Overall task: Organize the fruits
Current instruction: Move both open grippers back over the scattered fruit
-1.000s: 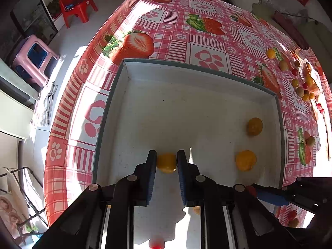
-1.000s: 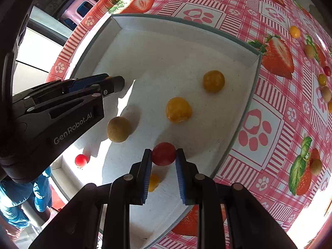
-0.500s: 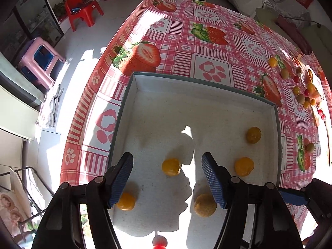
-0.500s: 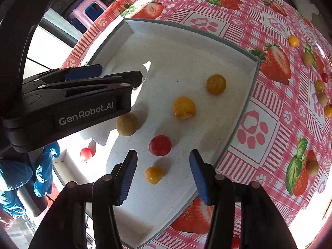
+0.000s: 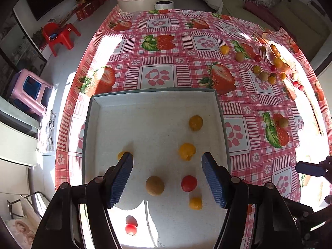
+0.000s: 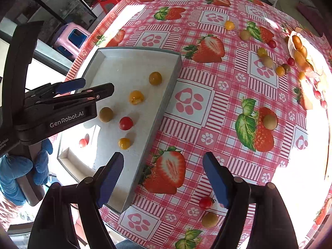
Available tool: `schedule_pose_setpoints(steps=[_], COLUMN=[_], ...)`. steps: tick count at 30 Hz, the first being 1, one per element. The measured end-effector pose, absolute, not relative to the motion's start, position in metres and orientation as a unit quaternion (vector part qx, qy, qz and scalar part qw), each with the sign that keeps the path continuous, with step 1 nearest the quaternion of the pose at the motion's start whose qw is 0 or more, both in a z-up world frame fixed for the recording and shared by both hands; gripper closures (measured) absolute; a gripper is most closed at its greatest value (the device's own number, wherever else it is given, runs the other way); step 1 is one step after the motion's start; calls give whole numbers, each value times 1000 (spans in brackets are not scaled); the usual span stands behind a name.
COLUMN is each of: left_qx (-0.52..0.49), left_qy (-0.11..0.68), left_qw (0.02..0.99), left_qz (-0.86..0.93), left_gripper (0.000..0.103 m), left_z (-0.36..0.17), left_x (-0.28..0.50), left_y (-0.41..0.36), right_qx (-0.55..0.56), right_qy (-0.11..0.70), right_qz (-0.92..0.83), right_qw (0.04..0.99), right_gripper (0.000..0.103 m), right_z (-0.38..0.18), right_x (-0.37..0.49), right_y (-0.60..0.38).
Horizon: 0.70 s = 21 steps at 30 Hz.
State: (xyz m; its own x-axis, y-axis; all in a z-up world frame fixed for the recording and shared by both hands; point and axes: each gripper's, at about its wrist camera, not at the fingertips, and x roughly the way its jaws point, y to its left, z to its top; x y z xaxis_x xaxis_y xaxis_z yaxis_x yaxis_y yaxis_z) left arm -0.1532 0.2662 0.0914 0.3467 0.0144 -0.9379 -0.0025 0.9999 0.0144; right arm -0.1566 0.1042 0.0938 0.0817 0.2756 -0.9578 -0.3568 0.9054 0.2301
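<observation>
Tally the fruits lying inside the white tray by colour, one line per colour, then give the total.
Inside the white tray:
Yellow-orange: 4 (the last partly hidden behind the left tool's finger)
Red: 2
Brownish-green: 1
Total: 7

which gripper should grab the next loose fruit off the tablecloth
Probably the right gripper: open, empty, already outside the tray, with a red tomato just ahead. The left gripper hangs over the tray.
</observation>
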Motion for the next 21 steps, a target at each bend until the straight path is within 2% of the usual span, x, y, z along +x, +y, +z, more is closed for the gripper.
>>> schedule_pose_setpoints(steps=[10,16,21], left_qx=[60,62,26], left_qy=[577,609,644], left_qw=[809,781,756], left_qz=[-97,-123,-114], left_gripper=[33,33,33], left_z=[104,79,52], left_x=[-181,-202,-212], left_y=[169,126,112], right_qx=[29,56,53], right_qy=[673,687,685], right_qz=[74,41,51], right_qw=[735,724,725], right_gripper=[21,21,21], right_z=[82,71,67], right_x=[-184,-187,-178], right_y=[-31,-67,-71])
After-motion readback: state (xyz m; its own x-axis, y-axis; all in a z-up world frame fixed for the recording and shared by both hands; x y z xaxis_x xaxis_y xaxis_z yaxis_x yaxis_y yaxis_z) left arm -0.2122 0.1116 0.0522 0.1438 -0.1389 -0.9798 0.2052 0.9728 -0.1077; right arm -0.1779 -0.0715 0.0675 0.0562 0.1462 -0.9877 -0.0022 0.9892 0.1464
